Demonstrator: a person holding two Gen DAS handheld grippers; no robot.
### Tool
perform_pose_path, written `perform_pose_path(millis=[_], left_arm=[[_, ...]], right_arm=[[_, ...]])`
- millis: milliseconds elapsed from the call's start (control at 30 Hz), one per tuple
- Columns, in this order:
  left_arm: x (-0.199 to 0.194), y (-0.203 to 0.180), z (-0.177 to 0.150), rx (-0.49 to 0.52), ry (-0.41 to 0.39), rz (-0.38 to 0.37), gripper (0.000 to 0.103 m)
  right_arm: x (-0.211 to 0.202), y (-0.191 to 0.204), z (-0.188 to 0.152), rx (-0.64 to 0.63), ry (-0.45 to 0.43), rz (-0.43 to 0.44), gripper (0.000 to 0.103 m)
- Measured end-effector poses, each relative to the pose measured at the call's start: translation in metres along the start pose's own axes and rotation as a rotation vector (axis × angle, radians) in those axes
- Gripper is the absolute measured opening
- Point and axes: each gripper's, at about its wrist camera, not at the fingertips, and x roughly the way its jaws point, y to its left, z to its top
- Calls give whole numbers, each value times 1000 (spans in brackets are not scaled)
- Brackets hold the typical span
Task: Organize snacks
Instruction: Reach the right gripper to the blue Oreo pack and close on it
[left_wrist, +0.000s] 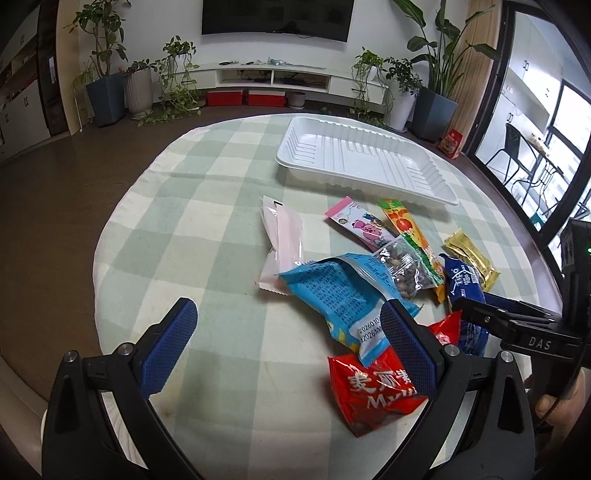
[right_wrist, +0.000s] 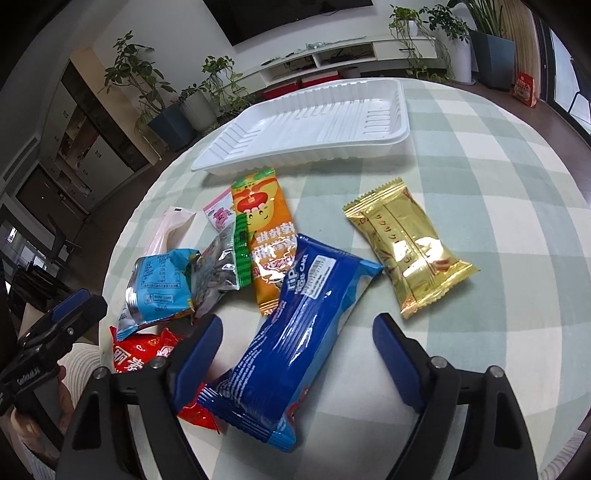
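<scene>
A pile of snack packets lies on the checked cloth in front of a white tray (left_wrist: 354, 155) (right_wrist: 314, 122) with nothing in it. My right gripper (right_wrist: 299, 339) is open and straddles the dark blue cake packet (right_wrist: 295, 332) (left_wrist: 461, 288); its pads stand clear of the wrapper. My left gripper (left_wrist: 291, 332) is open above the cloth. Its right finger (left_wrist: 402, 339) hangs over the light blue packet (left_wrist: 332, 295) and the red packet (left_wrist: 373, 395). Further back lie a gold packet (right_wrist: 410, 254), an orange one (right_wrist: 266, 236), a clear bag of nuts (left_wrist: 402, 269), a pink packet (left_wrist: 358, 225) and a pale one (left_wrist: 284, 240).
The round table (left_wrist: 184, 184) drops off to the floor on the left and at the near edge. Bare cloth (right_wrist: 498, 184) lies right of the gold packet. A hand (left_wrist: 554, 406) holds the right gripper. Potted plants and a low TV cabinet stand behind.
</scene>
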Motion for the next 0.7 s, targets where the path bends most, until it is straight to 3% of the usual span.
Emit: perform_pose_path(millis=[100, 300, 333, 467, 567, 700], left_arm=[[5, 0, 3, 4, 5, 4, 100], [10, -2, 4, 15, 18, 10, 100], [11, -3, 4, 17, 21, 11, 100], [13, -3, 6, 17, 26, 17, 100], [13, -2, 7, 17, 22, 19, 100], [14, -2, 9, 13, 24, 23, 100]], right_arm=[[-1, -1, 0, -7, -6, -1, 78], [0, -1, -1, -27, -5, -1, 78], [0, 0, -2, -33, -3, -7, 79], [4, 10, -5, -75, 22, 7, 99], [5, 15, -9, -86, 5, -30, 100], [1, 5, -7, -27, -11, 26, 100]])
